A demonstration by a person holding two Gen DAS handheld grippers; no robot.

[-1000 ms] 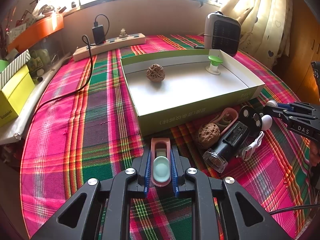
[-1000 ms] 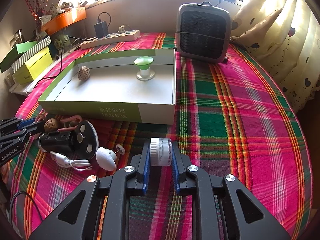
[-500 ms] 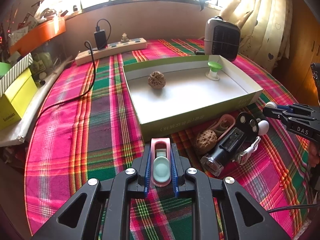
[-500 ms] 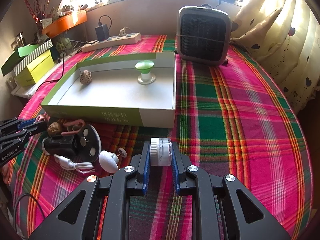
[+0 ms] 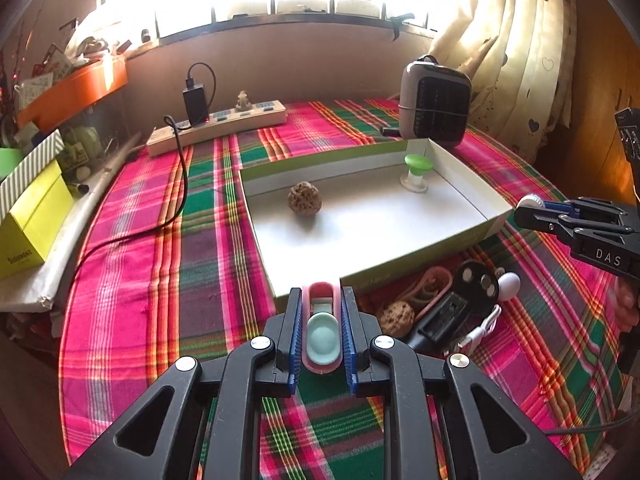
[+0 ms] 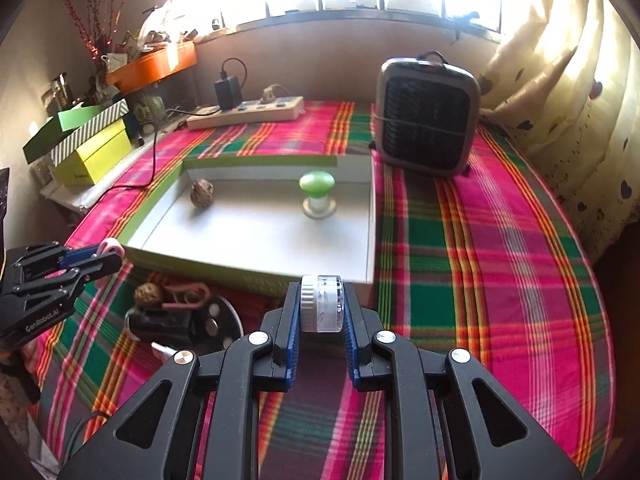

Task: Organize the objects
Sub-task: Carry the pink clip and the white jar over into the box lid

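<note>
My left gripper [image 5: 321,320] is shut on a pink clip with a mint pad [image 5: 321,330], held above the cloth just before the box's near wall. My right gripper [image 6: 321,308] is shut on a small white and clear round case [image 6: 322,304], near the box's front right corner. The shallow green and white box [image 5: 460,196] holds a walnut [image 5: 304,197] and a green-topped knob [image 5: 417,172]. Before the box lie a second walnut [image 5: 397,318], a pink clip [image 5: 430,286], a black device [image 5: 452,312], a white egg-shaped piece [image 5: 508,281] and a white cable [image 5: 480,330].
A grey fan heater [image 6: 428,120] stands behind the box's right corner. A power strip with a charger [image 5: 218,124] lies at the back. Yellow and green boxes [image 6: 92,148] sit at the left edge. Curtains [image 6: 560,80] hang on the right.
Both grippers have risen and drawn back a little with their objects held. The table items have not moved.
</note>
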